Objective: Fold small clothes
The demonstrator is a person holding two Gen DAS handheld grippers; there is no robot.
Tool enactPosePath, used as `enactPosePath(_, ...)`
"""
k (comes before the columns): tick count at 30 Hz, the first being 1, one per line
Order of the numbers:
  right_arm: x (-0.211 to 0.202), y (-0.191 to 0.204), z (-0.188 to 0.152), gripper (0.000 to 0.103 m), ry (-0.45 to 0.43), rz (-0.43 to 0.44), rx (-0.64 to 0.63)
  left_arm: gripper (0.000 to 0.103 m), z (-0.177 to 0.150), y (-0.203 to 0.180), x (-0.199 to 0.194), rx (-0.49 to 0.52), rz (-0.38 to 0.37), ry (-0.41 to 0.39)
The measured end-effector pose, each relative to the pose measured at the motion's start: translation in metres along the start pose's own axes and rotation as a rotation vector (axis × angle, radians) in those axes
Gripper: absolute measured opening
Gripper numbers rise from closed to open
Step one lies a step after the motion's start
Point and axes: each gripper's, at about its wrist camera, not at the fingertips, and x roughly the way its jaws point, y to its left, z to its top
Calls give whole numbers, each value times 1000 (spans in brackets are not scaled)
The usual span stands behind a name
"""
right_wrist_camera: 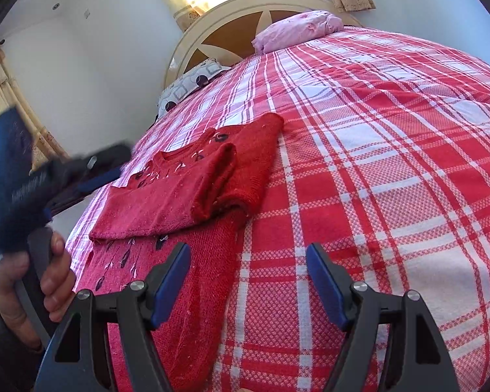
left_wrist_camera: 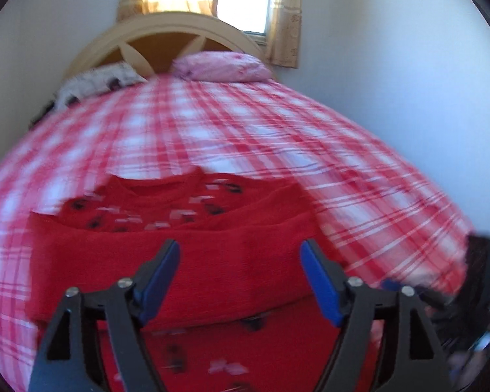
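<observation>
Sweater: red knit sweater (right_wrist_camera: 192,192), sleeves folded in, on your plaid bed (right_wrist_camera: 392,170).
Left gripper (left_wrist_camera: 240,254): angled down, fingers wide, empty.
Right gripper (right_wrist_camera: 248,261): angled down, fingers wide, empty.
Left hand (right_wrist_camera: 32,281): wrapped round the handle.
Writing: unreadable.

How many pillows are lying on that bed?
2. A pink pillow lies at the head of the bed on the right, against the headboard; a white patterned pillow lies at the left. Others may be out of view.
</observation>
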Motion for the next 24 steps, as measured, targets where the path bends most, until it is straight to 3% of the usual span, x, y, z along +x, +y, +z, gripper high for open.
enactPosePath(5,-8,6,-1,74,-35,40,-31,91,-38,59,-24,80,250,-51)
enactPosePath(10,-9,5,-2,74,-40,79,-30,97,-67,136,-35,-46,478,-23)
enactPosePath(12,-8,1,-1,74,-40,79,-6,97,-73,166,-30,-128,484,28)
enactPosePath(17,-16,-8,-2,74,-87,57,47,97,-86,198,-16,-232,415,120)
enactPosePath(21,-24,-11,-3,74,-127,21,67,99,-95,201,-4,-242,409,187)
enactPosePath(24,-25,-6,1,74,-112,7,48,99,-88,202,-2,-215,423,165)
